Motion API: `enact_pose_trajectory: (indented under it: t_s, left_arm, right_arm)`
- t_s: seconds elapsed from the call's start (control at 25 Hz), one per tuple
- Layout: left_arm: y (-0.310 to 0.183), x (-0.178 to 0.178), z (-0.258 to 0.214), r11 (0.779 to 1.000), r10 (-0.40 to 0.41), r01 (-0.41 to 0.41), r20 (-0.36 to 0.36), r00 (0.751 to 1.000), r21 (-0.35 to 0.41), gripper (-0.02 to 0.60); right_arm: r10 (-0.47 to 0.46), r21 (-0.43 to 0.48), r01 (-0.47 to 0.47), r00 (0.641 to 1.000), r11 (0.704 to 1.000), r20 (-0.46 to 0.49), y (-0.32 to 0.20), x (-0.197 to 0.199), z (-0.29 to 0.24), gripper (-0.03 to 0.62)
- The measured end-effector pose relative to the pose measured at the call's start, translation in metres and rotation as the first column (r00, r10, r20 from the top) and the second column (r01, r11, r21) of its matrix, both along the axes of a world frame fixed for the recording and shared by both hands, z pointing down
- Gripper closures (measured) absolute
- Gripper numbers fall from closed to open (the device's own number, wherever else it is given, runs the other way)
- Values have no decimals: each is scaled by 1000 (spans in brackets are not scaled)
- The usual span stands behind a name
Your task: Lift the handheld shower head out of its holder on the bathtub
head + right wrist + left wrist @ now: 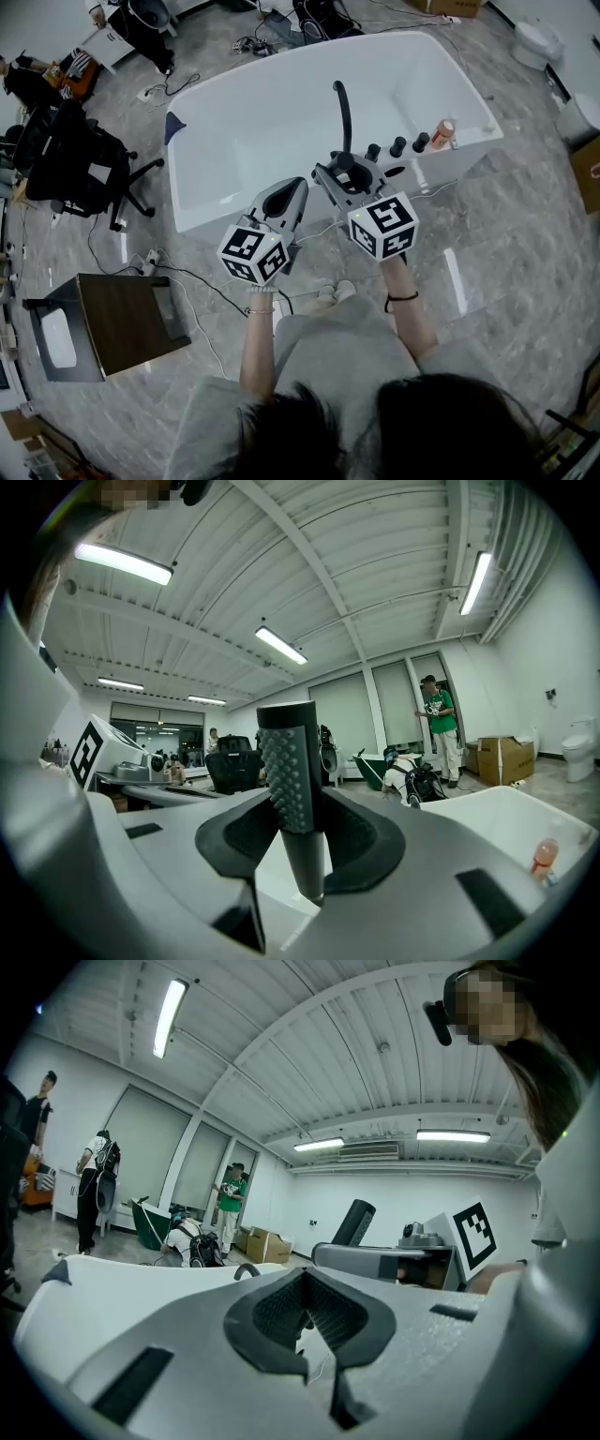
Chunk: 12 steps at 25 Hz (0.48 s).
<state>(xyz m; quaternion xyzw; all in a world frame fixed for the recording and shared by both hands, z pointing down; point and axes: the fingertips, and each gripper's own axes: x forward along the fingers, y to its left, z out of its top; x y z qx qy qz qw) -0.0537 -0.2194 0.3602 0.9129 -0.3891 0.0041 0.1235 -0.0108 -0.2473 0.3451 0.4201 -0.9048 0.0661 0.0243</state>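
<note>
The white bathtub [208,214] stands in front of me. A black handheld shower head [343,114] rises over the tub's near rim beside the black knobs [397,146]. My right gripper [342,176] is shut on its lower part. In the right gripper view the studded black handle [291,771] stands upright between the pads of the right gripper [298,847], which press on both sides. My left gripper [292,189] hovers just left of it, shut, with nothing in it. In the left gripper view the left gripper [314,1321] is shut and empty, and the shower head [354,1222] shows to the right.
An orange bottle [442,133] stands on the tub's deck right of the knobs. A black office chair [84,161] and a dark brown box [122,323] are at the left, with cables on the marble floor. People and cardboard boxes [504,759] are beyond the tub.
</note>
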Motion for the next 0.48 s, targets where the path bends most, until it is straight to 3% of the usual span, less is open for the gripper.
enact_pose_trajectory:
  t_s: [0.48]
  left_arm:
    - [-5,0,2,1000,-1,1,4,1000,4,577]
  right_arm:
    - [-10,15,10,1000,1000,5,-6,0,-1,459]
